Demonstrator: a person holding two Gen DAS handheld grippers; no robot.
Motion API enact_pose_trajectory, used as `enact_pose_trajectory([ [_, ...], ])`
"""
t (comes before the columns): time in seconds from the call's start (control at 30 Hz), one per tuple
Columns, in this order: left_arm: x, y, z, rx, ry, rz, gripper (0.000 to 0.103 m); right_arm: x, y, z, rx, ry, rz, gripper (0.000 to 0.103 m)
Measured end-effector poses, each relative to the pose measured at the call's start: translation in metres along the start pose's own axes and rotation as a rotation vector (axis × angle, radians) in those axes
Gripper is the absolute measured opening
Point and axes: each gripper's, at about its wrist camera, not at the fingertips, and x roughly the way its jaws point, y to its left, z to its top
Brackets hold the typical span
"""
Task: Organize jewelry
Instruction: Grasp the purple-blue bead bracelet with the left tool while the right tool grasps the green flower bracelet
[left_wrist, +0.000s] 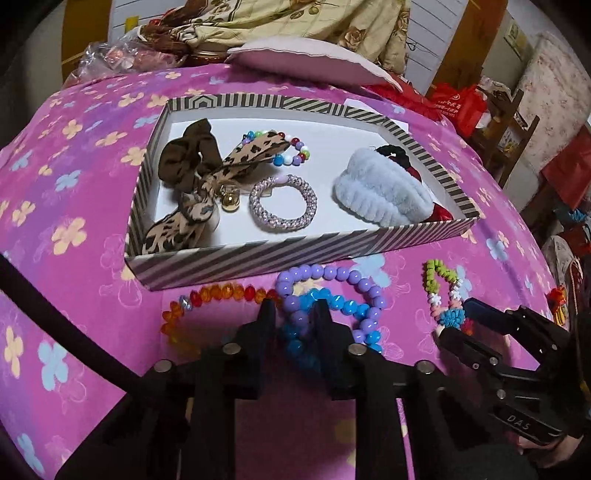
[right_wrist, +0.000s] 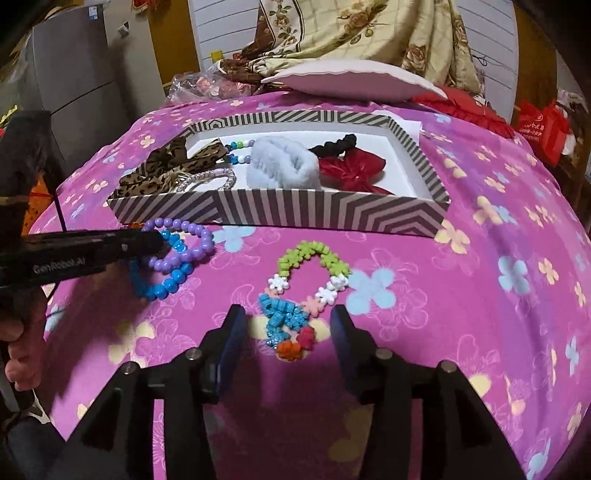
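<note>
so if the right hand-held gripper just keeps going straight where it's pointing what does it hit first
Most likely the flower bracelet: the right hand-held gripper stands open with the bracelet's blue and red end lying between its fingers on the pink cloth. The striped box sits farther along the same line; depth is hard to judge.

Grey-and-white striped box on pink flowered cloth; purple bracelet.

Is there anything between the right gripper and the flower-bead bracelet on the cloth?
Nothing visible. The flower-bead bracelet lies bare on the pink cloth, its near end between the open fingers of the right gripper.
</note>
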Motion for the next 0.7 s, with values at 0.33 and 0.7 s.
enact_pose_trajectory([
  [0.33, -0.039, -0.002, -0.010, 0.034, -0.128, -0.062, 0.011, -0.004, -0.017, -0.002, 0.075, -0.010, -0.002, 0.018],
  [0.7, -0.061, 0.033, -0.024, -0.034, -0.118, -0.171, 0.011, -0.027, -0.048, -0.005, 0.207, -0.077, 0.014, 0.018],
])
